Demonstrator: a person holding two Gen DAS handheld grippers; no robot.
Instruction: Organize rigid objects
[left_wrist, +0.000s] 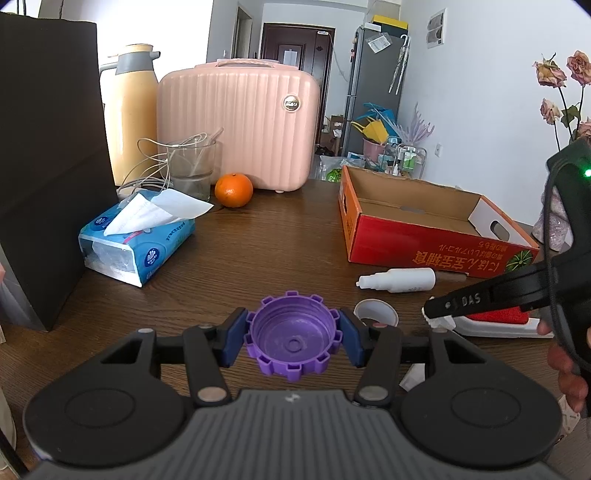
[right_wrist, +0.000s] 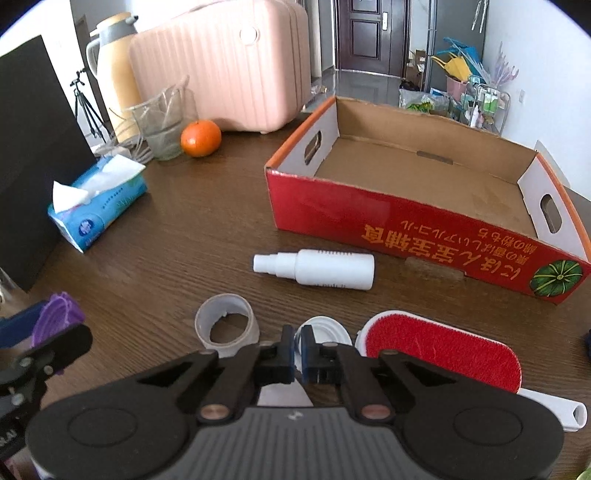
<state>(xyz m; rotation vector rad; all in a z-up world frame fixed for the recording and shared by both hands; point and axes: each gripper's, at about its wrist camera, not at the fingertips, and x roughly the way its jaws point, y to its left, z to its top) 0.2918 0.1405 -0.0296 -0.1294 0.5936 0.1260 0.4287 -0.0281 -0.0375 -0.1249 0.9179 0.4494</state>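
Note:
My left gripper (left_wrist: 293, 334) is shut on a purple toothed cap (left_wrist: 291, 345), held open side up above the brown table (left_wrist: 258, 251). In the right wrist view my right gripper (right_wrist: 297, 343) is shut on the thin rim of a white round lid (right_wrist: 327, 328) that lies on the table. A roll of clear tape (right_wrist: 227, 325) lies just left of it and a red lint brush (right_wrist: 439, 350) with a white handle just right. A white spray bottle (right_wrist: 317, 267) lies on its side in front of the empty red cardboard box (right_wrist: 406, 229).
At the back left are a blue tissue pack (left_wrist: 136, 247), an orange (left_wrist: 233, 190), a glass cup (left_wrist: 192, 170) with cables, a pink case (left_wrist: 240, 125) and a yellow thermos (left_wrist: 129, 110). A black panel (left_wrist: 48, 166) stands along the left edge.

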